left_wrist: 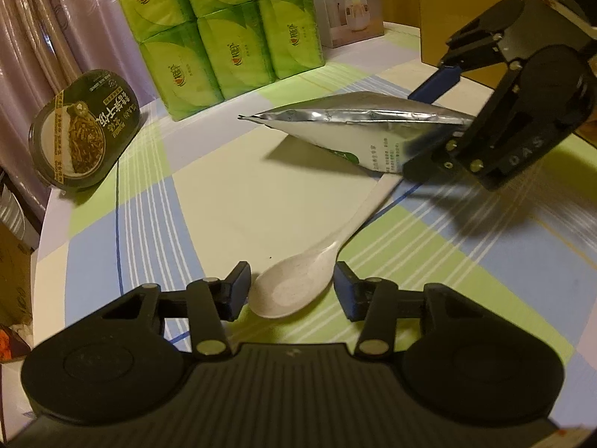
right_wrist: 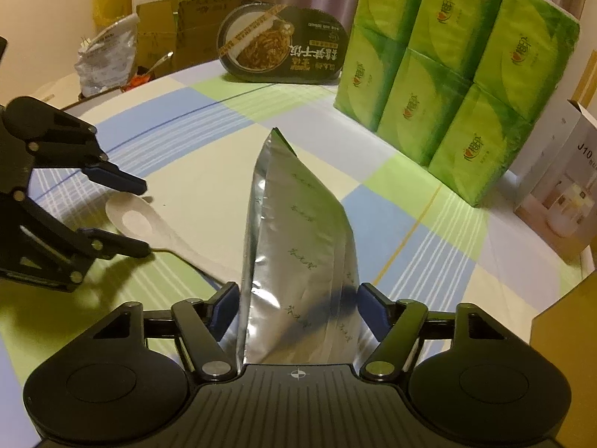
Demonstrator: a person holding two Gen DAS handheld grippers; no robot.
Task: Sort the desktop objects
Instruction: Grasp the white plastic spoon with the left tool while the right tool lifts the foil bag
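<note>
A white spoon (left_wrist: 298, 280) (right_wrist: 134, 220) lies on the checked tablecloth (left_wrist: 209, 194), its handle running under a silver foil pouch (left_wrist: 354, 127) (right_wrist: 298, 231). My left gripper (left_wrist: 291, 291) (right_wrist: 145, 218) straddles the spoon's bowl, with its blue pads close on both sides and thin gaps still showing. My right gripper (right_wrist: 298, 306) (left_wrist: 429, 119) straddles the near end of the pouch, which stands on its edge. Its pads sit right beside the foil without clearly pressing it. The spoon handle's end is hidden under the pouch.
A stack of green tissue packs (left_wrist: 231, 37) (right_wrist: 447, 74) stands at the back. A black ready-meal bowl (left_wrist: 82, 130) (right_wrist: 280, 52) leans near the table's rounded edge. A white product box (left_wrist: 350, 0) (right_wrist: 559, 194) and a cardboard box (left_wrist: 459, 18) stand beyond the pouch.
</note>
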